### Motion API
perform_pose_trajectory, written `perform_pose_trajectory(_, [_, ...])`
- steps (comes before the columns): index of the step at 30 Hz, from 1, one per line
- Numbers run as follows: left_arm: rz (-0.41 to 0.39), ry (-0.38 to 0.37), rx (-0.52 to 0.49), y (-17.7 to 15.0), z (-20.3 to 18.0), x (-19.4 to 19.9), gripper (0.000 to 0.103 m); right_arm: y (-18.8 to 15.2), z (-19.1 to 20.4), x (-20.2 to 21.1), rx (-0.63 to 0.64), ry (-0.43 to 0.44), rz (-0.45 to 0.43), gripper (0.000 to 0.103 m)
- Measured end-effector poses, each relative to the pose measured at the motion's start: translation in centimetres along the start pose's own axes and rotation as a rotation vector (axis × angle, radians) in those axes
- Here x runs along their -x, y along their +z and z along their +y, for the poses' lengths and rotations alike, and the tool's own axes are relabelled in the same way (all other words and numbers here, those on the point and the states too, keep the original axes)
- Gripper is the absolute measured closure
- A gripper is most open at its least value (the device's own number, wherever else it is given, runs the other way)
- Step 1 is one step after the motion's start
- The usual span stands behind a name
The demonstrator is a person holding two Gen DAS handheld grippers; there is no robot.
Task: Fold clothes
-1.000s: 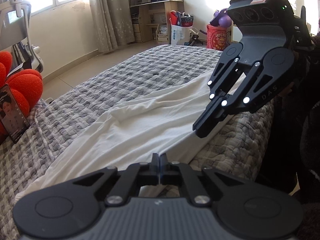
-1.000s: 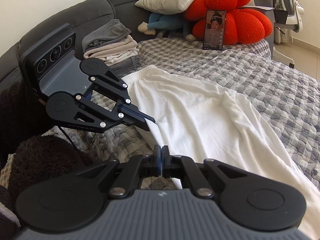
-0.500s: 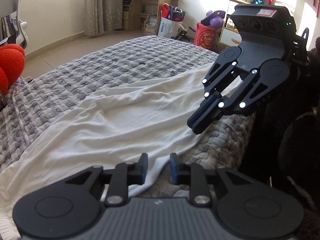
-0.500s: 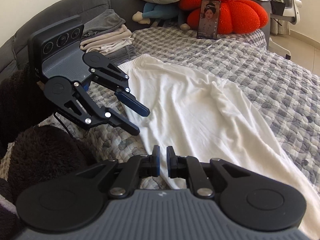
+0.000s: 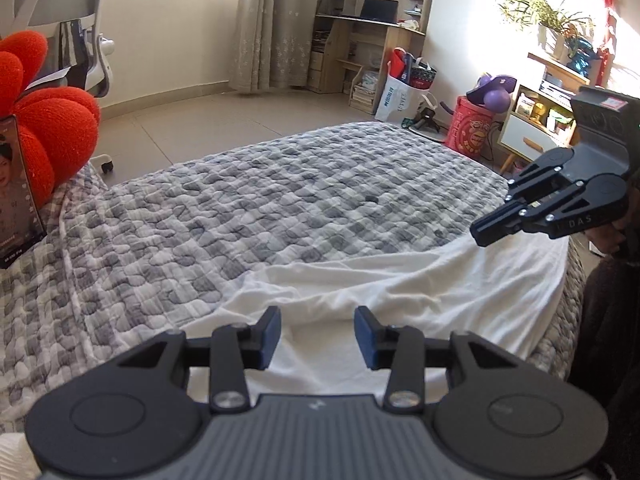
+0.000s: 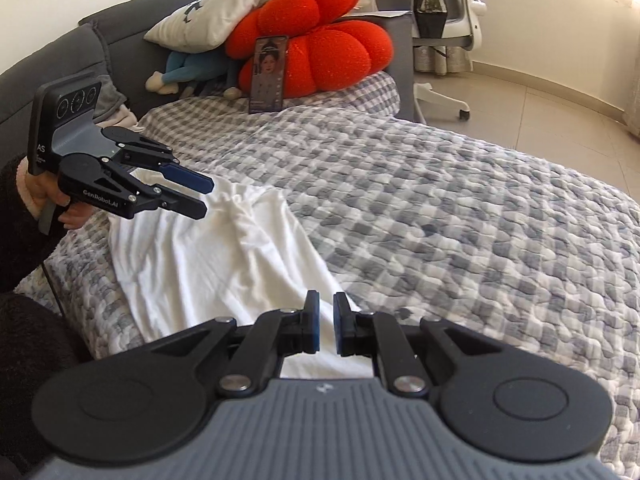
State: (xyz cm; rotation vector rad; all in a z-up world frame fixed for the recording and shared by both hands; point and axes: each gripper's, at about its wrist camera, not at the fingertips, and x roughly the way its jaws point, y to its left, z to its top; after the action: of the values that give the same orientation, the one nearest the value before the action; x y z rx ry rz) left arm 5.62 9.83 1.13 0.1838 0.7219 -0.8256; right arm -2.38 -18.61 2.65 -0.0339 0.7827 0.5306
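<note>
A white garment [image 5: 400,280] lies spread along the near edge of a grey checked quilt [image 5: 280,208], with soft wrinkles. My left gripper [image 5: 316,336] hovers over the garment, open, with nothing between its blue pads. From the right wrist it shows at the left [image 6: 204,196], above one end of the garment [image 6: 208,264]. My right gripper [image 6: 326,324] stands open by a narrow gap over the other end, nothing pinched. In the left wrist view it hangs at the right [image 5: 486,234], just above the cloth.
A red flower cushion [image 6: 320,52], a propped phone [image 6: 268,74], a white pillow [image 6: 224,12] and a blue plush toy [image 6: 188,74] sit at the bed's head. An office chair [image 6: 440,20], a desk [image 5: 372,32] and bags [image 5: 404,92] stand on the floor beyond.
Both grippers were shut at the garment's near edge a second ago. Both have opened, the left wider, and they have moved apart along the garment, which now lies loose.
</note>
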Motion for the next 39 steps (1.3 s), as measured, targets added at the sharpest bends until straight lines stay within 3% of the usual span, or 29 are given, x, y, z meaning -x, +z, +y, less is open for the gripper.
perform_pose_trajectory(6, [0.003, 0.041, 0.069, 1.7, 2.3, -2.6, 0.059, -0.1, -2.6, -1.3, -0.041, -0.031, 0.018, 0.091])
perform_pose_trajectory(15, [0.045, 0.040, 0.117, 1.0, 3.9, -5.5, 0.059, -0.8, -2.6, -2.8, -0.008, -0.025, 0.079, 0.090])
perform_pose_trajectory(19, [0.047, 0.030, 0.125, 0.6, 4.1, -5.2, 0.059, -0.8, -2.7, -2.9, -0.010, -0.010, 0.082, 0.074])
perform_pose_trajectory(24, [0.045, 0.028, 0.118, 0.0, 4.1, -4.9, 0.063, -0.9, -2.2, -3.2, 0.024, -0.020, 0.090, 0.073])
perform_pose_trajectory(25, [0.042, 0.028, 0.122, -0.1, 4.1, -4.9, 0.065, -0.9, -2.1, -3.3, 0.032, -0.026, 0.093, 0.076])
perform_pose_trajectory(29, [0.017, 0.022, 0.179, -0.5, 4.3, -5.1, 0.096, -1.0, -1.7, -3.5, 0.056, -0.048, 0.095, 0.096])
perform_pose_trajectory(33, [-0.046, 0.074, 0.169, -1.1, 3.4, -4.6, 0.099, -1.3, -0.9, -3.1, 0.071, -0.097, 0.068, 0.100])
perform_pose_trajectory(36, [-0.132, 0.110, 0.169, -0.8, 3.0, -3.8, 0.099, -1.1, -0.5, -2.6, 0.089, -0.188, 0.017, 0.100])
perform_pose_trajectory(39, [-0.136, 0.136, 0.152, -0.6, 3.0, -4.4, 0.099, -0.8, -0.5, -2.6, 0.097, -0.248, -0.021, 0.100])
